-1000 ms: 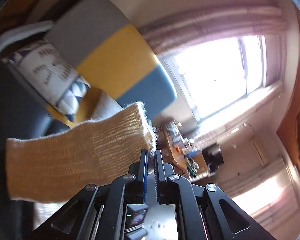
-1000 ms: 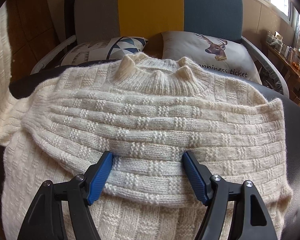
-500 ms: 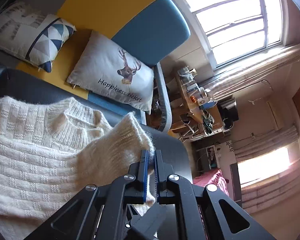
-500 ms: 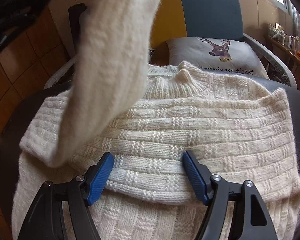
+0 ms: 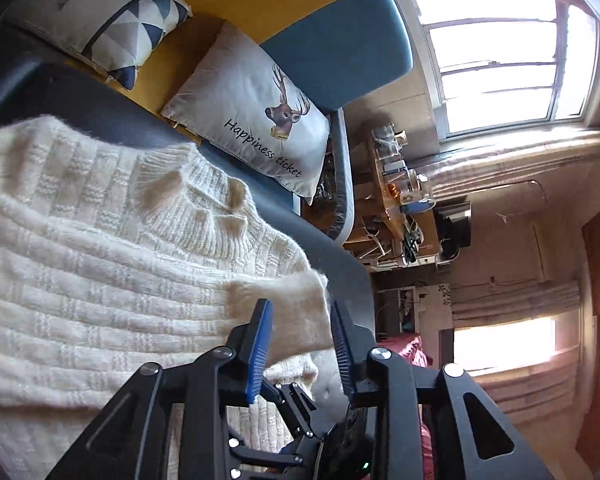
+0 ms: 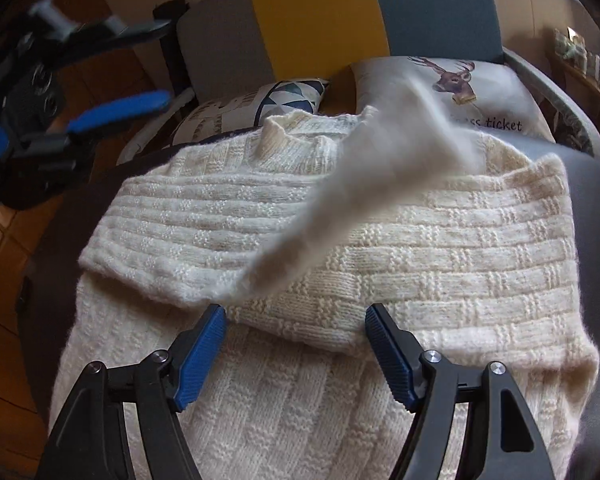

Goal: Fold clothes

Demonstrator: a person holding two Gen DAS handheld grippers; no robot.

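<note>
Lying spread over a dark padded surface [image 6: 592, 216], the cream knitted sweater [image 6: 420, 248] has its collar towards the sofa and one sleeve folded flat across its chest. The other sleeve [image 6: 380, 184] is in mid-air above the chest, blurred, its cuff end up near the collar and its lower end down by the folded sleeve; nothing grips it.

From the left wrist view, the left gripper [image 5: 300, 350] has its blue-padded jaws apart, with the fluffy sleeve cuff [image 5: 288, 300] in front of the gap and the pads not pressing on it. From the right wrist view that same gripper [image 6: 100, 116] shows blurred at the upper left, off to the side of the sweater and clear of the cloth.

The right gripper [image 6: 296, 354] hangs low over the sweater's middle, jaws wide apart and holding nothing, with the edge of the folded sleeve just beyond its fingertips [image 6: 204, 344]. Whether the tips touch the knit I cannot tell.

Behind the sweater stands a sofa [image 6: 320, 20] with grey, yellow and teal back panels. On it rest a cushion with a blue triangle pattern [image 6: 288, 96] and a pale cushion with a deer head [image 6: 480, 88] and printed words. Beyond the sofa's end, a cluttered wooden table [image 5: 396, 200] stands below a bright window [image 5: 500, 52].
</note>
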